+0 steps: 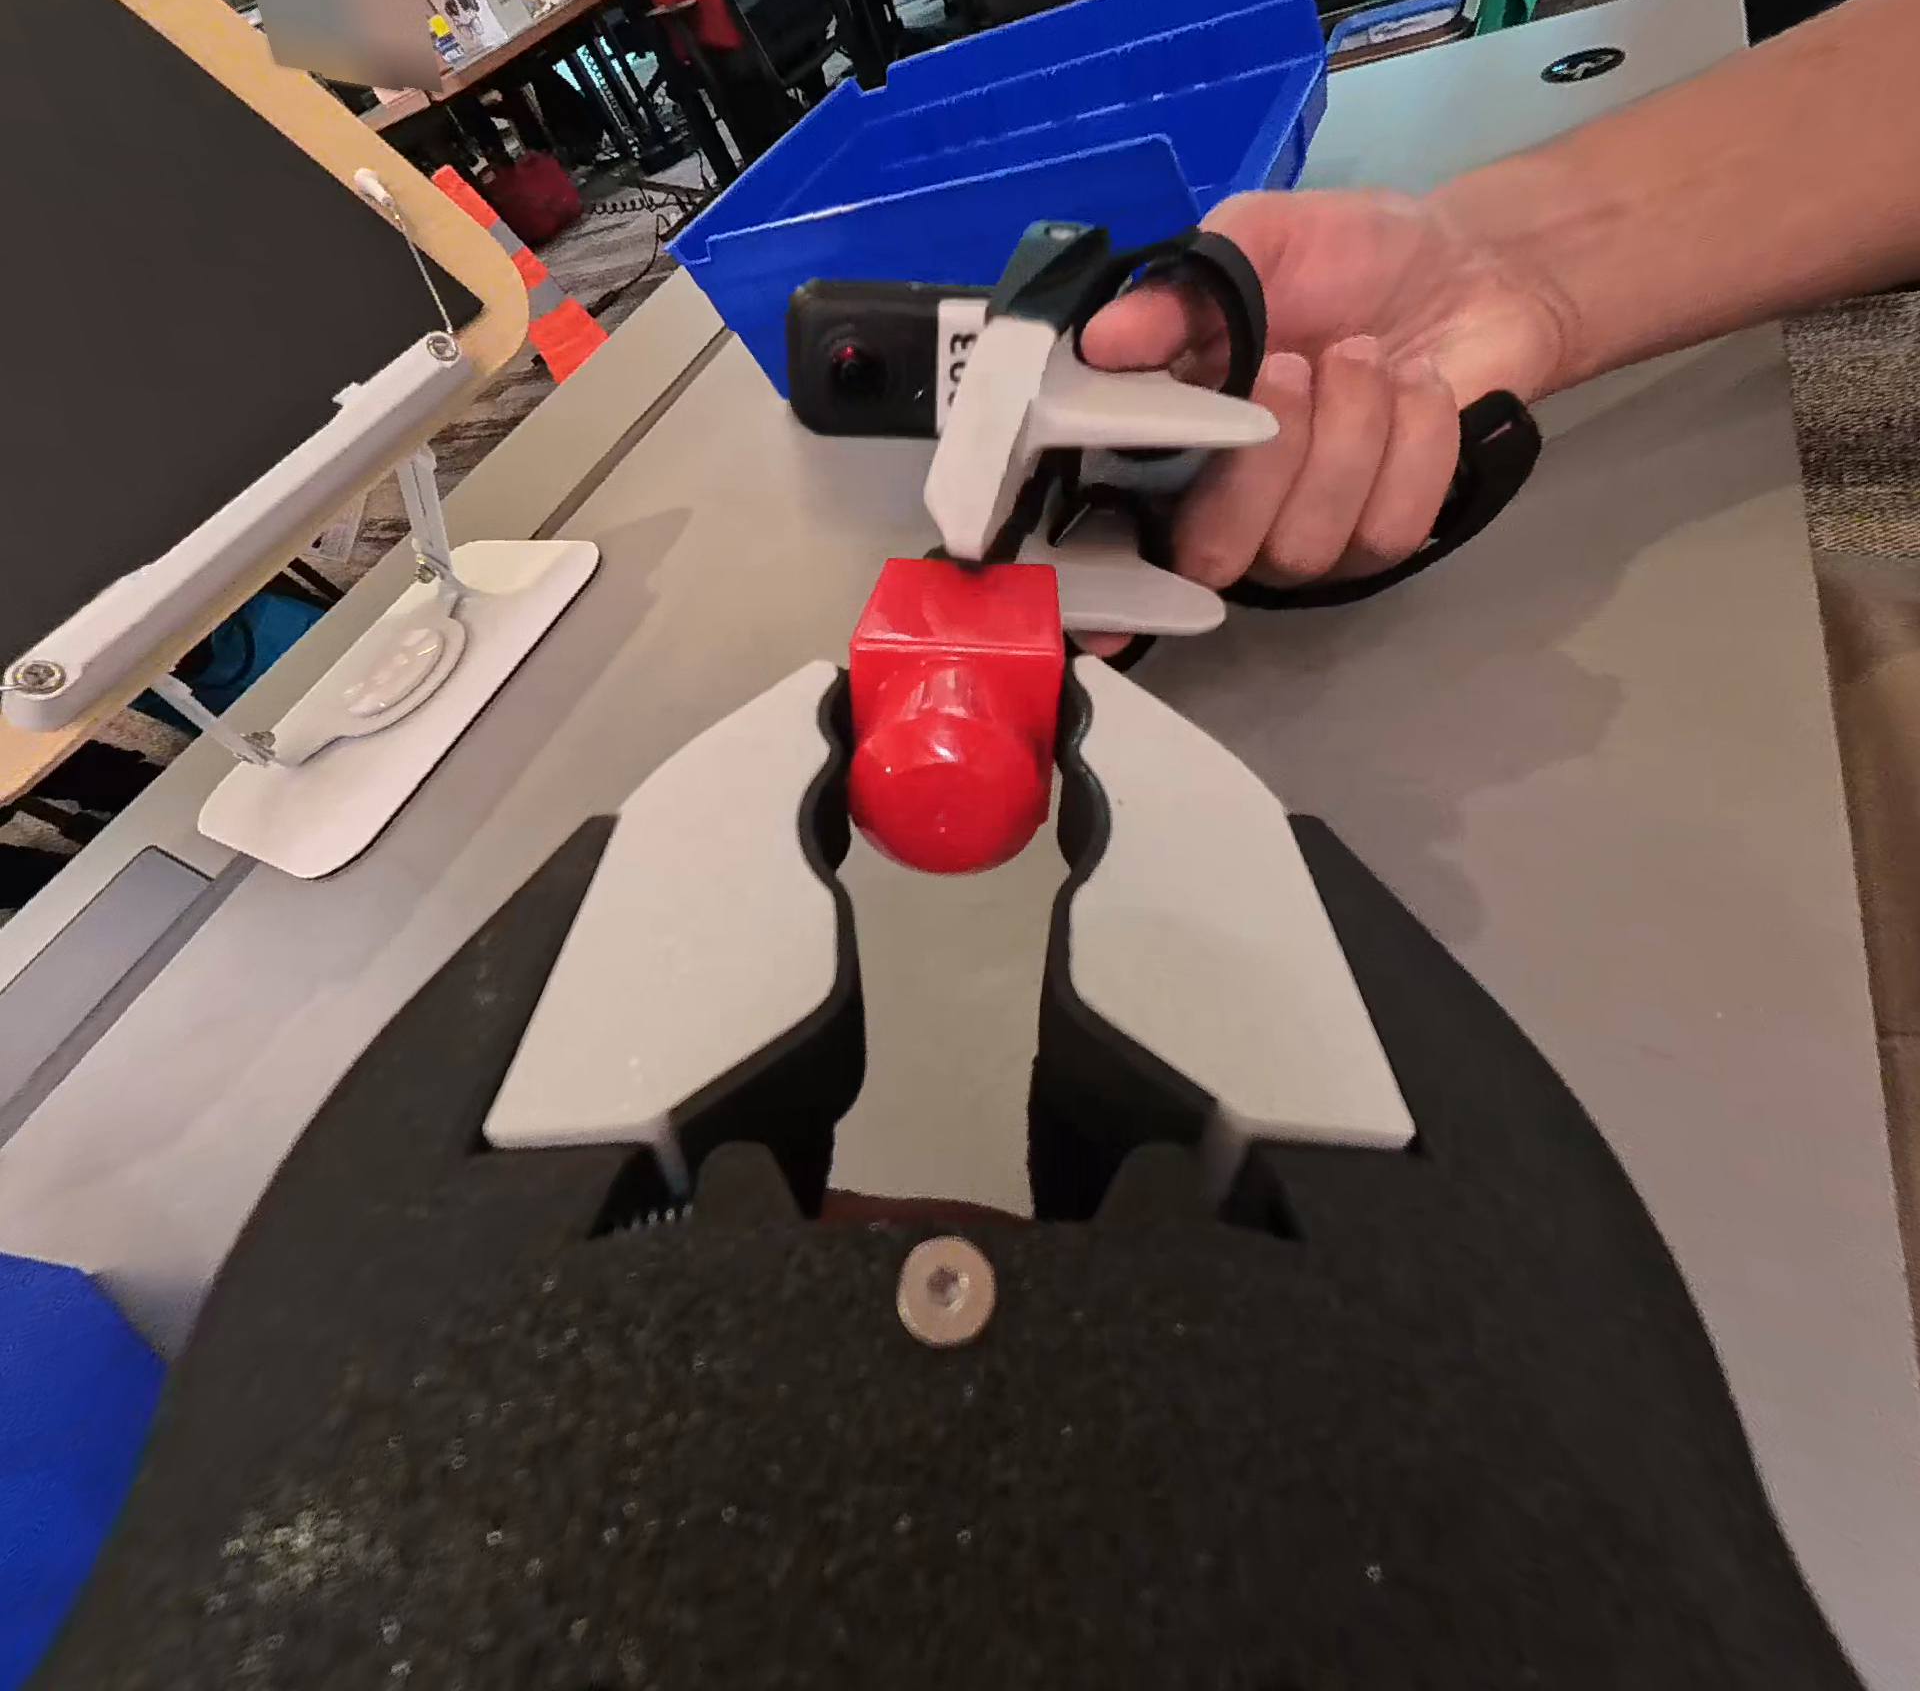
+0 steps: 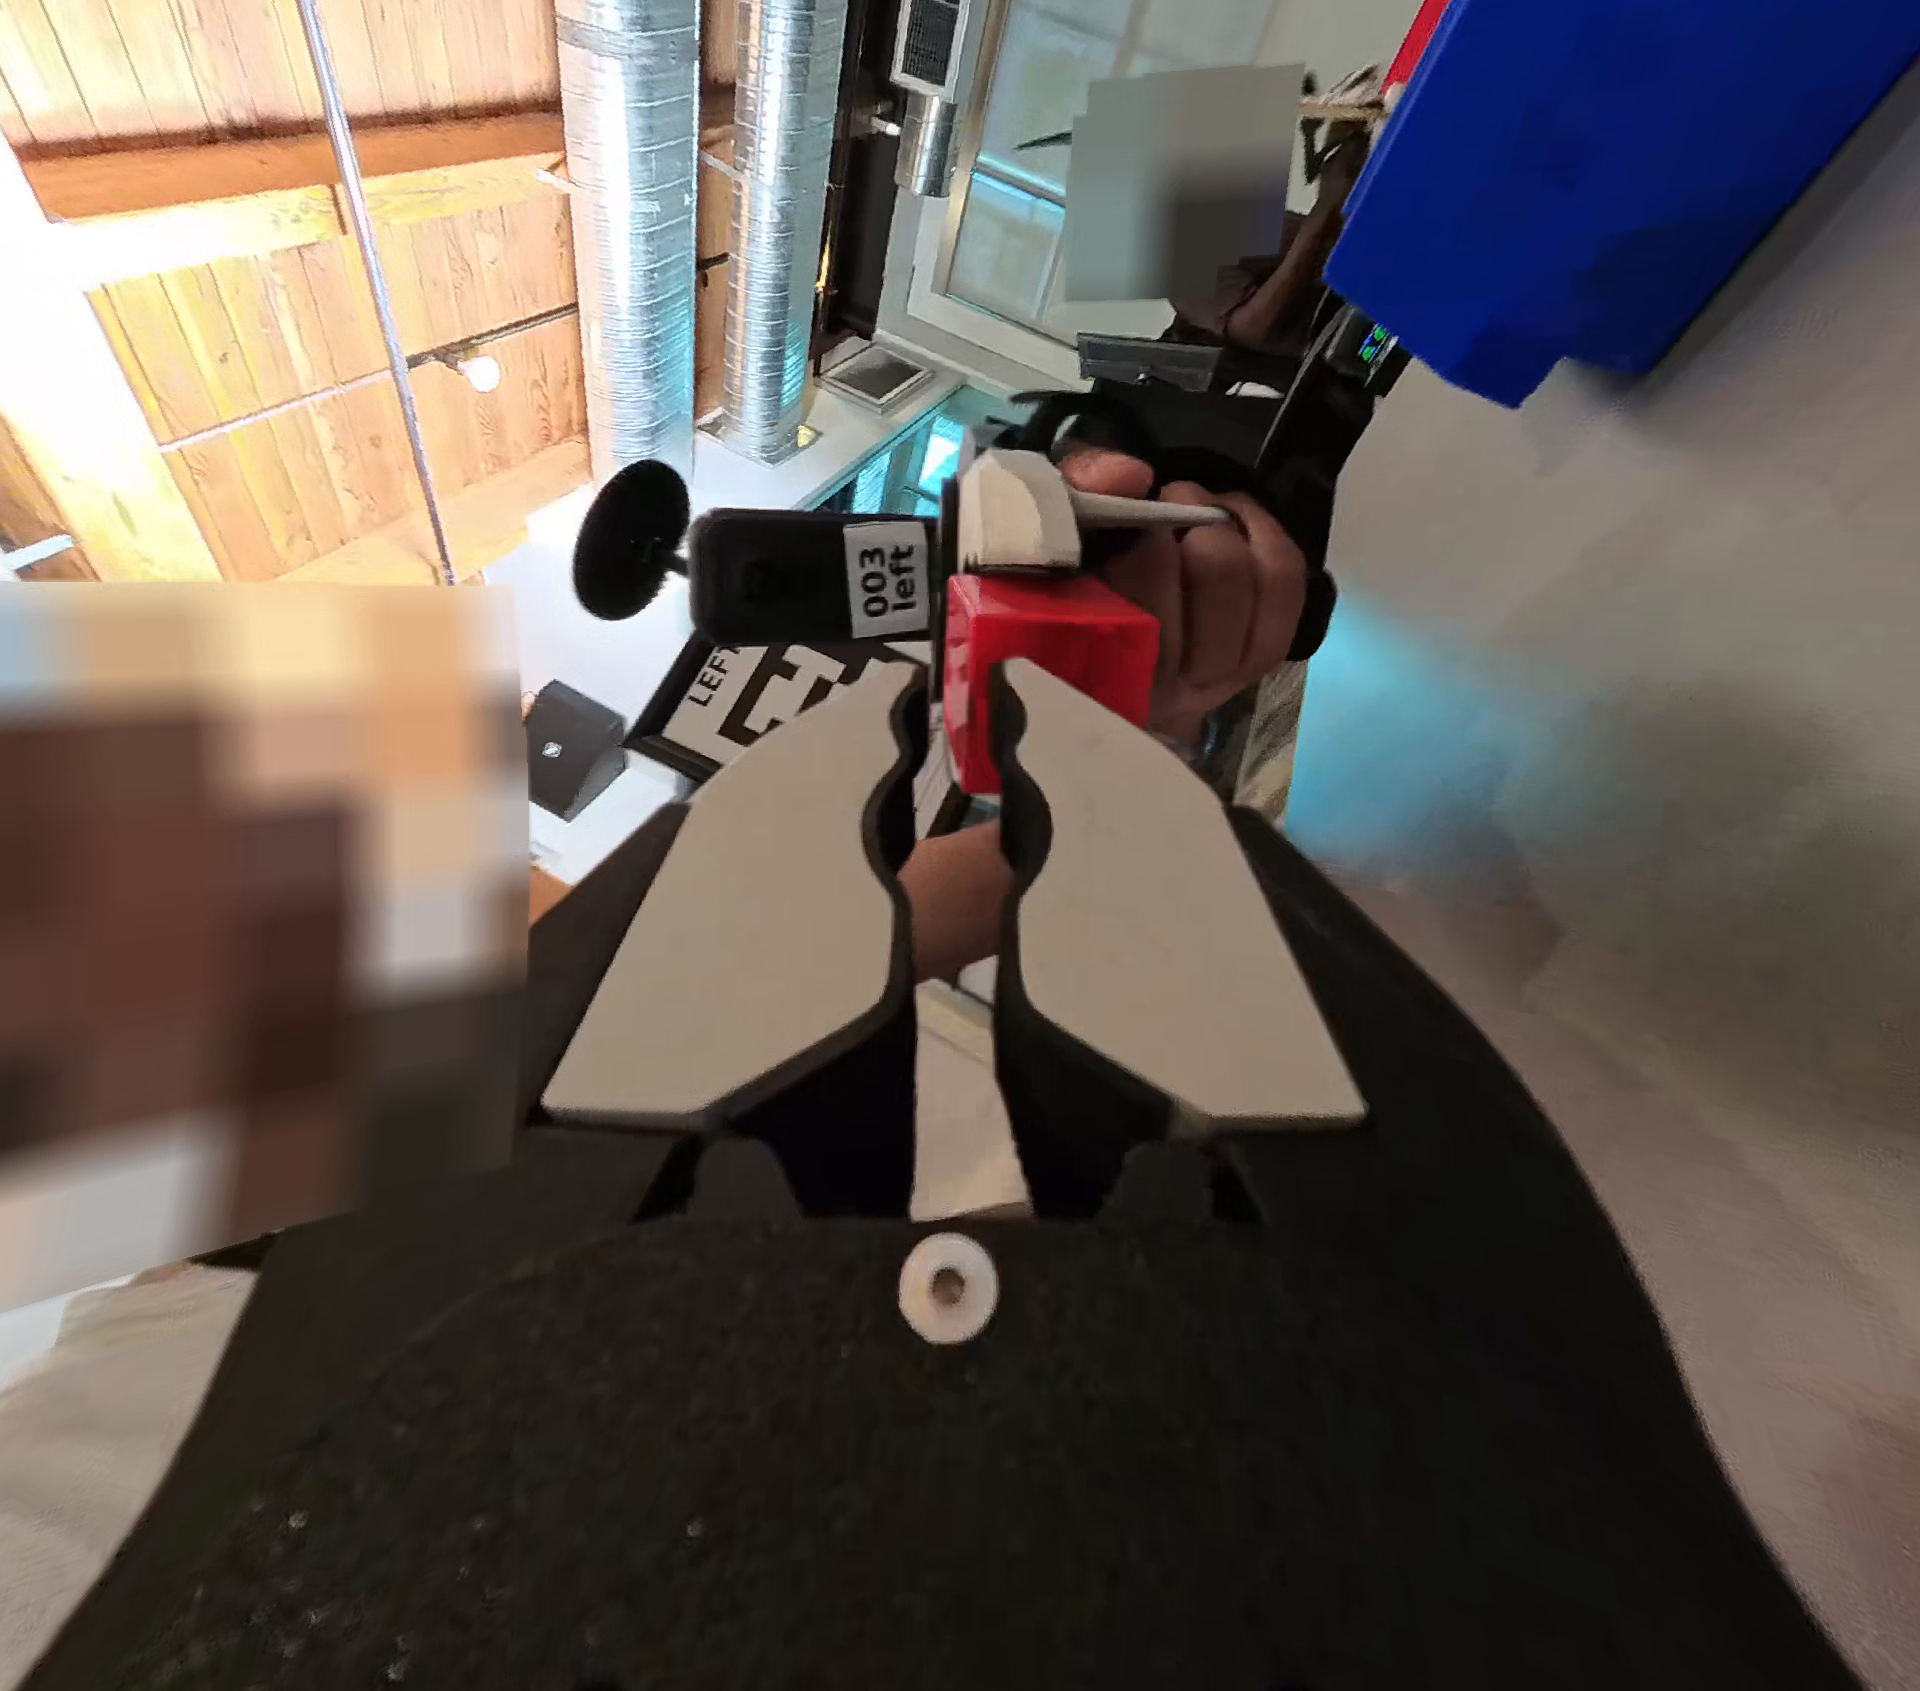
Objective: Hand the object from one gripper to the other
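Left gripper (image 1: 951, 742) fingers (image 1: 717, 914): two broad light-grey plates, wavy black pads on the inner edges.
Left gripper base: black, grainy, rounded, one silver screw (image 1: 944, 1291) at the centre.
Right gripper (image 2: 961, 706) fingers (image 2: 1153, 903): same grey plates and black wavy edging.
Right gripper base: black, with a white-ringed screw (image 2: 947, 1285).
Camera (image 1: 868, 358) on the right gripper: black, with a white label.
Handles: black finger loop and black strap (image 1: 1475, 488) around the hand (image 1: 1340, 384).
Arm: bare, no sleeve visible.

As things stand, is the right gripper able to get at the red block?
Probably yes: the right gripper already has its jaws around one edge of the red block, held at its rounded end by the left gripper. Nothing blocks the exposed square end.
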The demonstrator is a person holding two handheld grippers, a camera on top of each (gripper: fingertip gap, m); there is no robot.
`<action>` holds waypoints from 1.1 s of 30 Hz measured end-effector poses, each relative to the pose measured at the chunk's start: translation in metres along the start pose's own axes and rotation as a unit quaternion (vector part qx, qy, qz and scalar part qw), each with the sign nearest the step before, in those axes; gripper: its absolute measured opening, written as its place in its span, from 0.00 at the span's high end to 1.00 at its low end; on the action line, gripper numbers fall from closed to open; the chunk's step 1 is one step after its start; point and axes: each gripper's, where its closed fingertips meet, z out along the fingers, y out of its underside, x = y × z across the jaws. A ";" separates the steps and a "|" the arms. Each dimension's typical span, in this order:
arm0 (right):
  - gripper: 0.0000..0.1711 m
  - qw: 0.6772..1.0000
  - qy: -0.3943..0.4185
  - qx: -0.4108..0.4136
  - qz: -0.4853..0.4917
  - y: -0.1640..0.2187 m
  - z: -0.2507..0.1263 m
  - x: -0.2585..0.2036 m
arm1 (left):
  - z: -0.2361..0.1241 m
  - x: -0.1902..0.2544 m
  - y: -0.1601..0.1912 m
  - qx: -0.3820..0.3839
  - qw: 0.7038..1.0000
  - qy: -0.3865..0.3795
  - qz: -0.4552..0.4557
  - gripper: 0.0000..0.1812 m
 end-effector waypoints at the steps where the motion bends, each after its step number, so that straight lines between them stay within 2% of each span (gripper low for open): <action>1: 0.90 1.000 0.011 0.010 -0.010 -0.004 -0.002 0.001 | -0.001 -0.002 0.001 -0.001 1.000 -0.005 0.000 0.80; 3: 0.83 0.997 0.053 0.040 -0.042 -0.017 -0.010 0.007 | -0.001 -0.005 0.002 -0.005 1.000 -0.010 -0.002 0.80; 5: 0.69 0.983 0.130 0.081 -0.105 -0.033 -0.021 0.017 | -0.002 -0.016 0.008 -0.023 0.999 -0.042 0.002 0.80; 8: 0.51 0.928 0.274 0.094 -0.236 -0.045 -0.029 0.030 | -0.004 -0.040 0.024 -0.084 0.988 -0.122 0.041 0.80; 10: 0.45 0.880 0.348 0.067 -0.316 -0.043 -0.026 0.037 | -0.006 -0.050 0.033 -0.131 0.974 -0.164 0.086 0.80; 12: 0.45 0.849 0.384 0.043 -0.360 -0.037 -0.017 0.042 | -0.005 -0.050 0.038 -0.166 0.960 -0.181 0.132 0.80; 14: 0.46 0.836 0.397 0.032 -0.376 -0.031 -0.009 0.046 | -0.001 -0.044 0.041 -0.188 0.948 -0.186 0.178 0.80; 18: 0.47 0.831 0.399 0.005 -0.386 -0.019 0.002 0.052 | 0.007 -0.031 0.039 -0.205 0.931 -0.185 0.241 0.80; 21: 0.62 0.832 0.393 -0.025 -0.389 -0.011 0.005 0.054 | 0.011 -0.024 0.036 -0.206 0.925 -0.188 0.258 0.80; 23: 0.62 0.828 0.406 -0.036 -0.385 -0.012 0.000 0.055 | 0.010 -0.021 0.035 -0.197 0.927 -0.190 0.256 0.78; 25: 0.62 0.819 0.422 -0.036 -0.387 -0.020 -0.010 0.051 | 0.000 -0.024 0.031 -0.191 0.931 -0.211 0.227 0.68; 28: 0.62 0.797 0.446 -0.022 -0.407 -0.046 -0.030 0.016 | -0.017 -0.026 0.027 -0.184 0.951 -0.223 0.107 0.64; 31: 0.62 0.747 0.485 0.004 -0.456 -0.083 -0.063 -0.063 | -0.023 0.008 0.035 -0.147 0.974 -0.149 -0.085 0.63; 33: 0.62 0.708 0.543 0.036 -0.449 -0.107 -0.109 -0.115 | -0.026 0.036 0.035 -0.108 0.973 -0.097 -0.182 0.64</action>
